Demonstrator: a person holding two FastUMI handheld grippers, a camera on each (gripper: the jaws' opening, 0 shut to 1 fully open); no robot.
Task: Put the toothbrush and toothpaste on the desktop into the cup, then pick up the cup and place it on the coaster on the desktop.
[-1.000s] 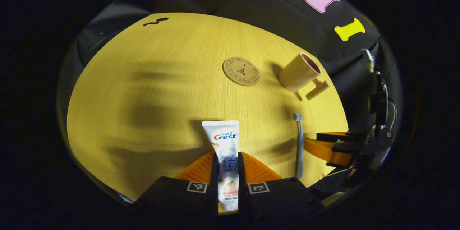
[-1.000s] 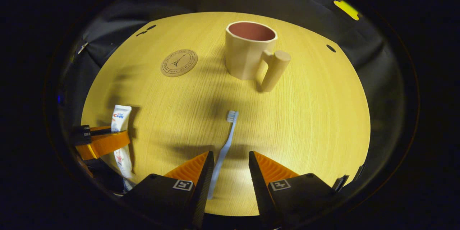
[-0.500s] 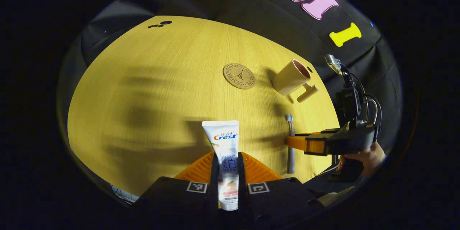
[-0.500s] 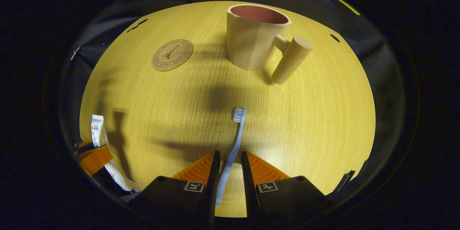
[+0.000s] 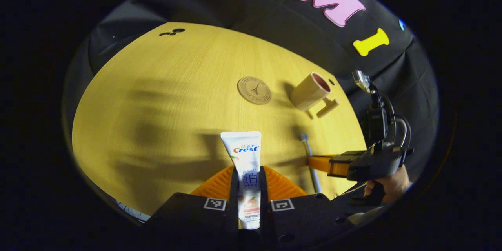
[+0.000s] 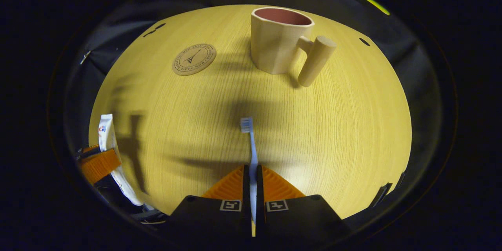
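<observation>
1. My left gripper (image 5: 249, 188) has its two fingers pinched on one toothpaste tube (image 5: 246, 164). The tube points forward from between them, its flat crimped end farthest from me.
2. My right gripper (image 6: 253, 188) has its two fingers pressed against the handle of one toothbrush (image 6: 251, 153). The bristle head points forward, toward the cup.
3. In the left gripper view, my right gripper (image 5: 355, 162) appears off to the right, with one hand (image 5: 386, 186) wrapped around its grip. The toothbrush (image 5: 310, 157) runs out from it across the tabletop.
4. In the right gripper view, my left gripper (image 6: 98, 162) sits at the far left edge, and the toothpaste tube (image 6: 110, 145) stands out from it.
5. I cannot tell from either view whether the tube or the brush is touching the wood beneath it.
6. Ahead of both grippers stands one cup (image 6: 276, 41). It is cream outside and reddish inside, upright with its mouth open upward. Its thick peg-shaped handle juts to the right in the right gripper view.
7. One round coaster (image 6: 194, 59) lies flat on the wood, just beside the cup on its left, not touching it. Nothing sits on it.
8. In the left gripper view, the cup (image 5: 310, 91) and coaster (image 5: 254, 90) lie well apart from my left fingers.
9. One pale wooden desktop (image 6: 333, 133) carries everything, crossed by soft shadows.
</observation>
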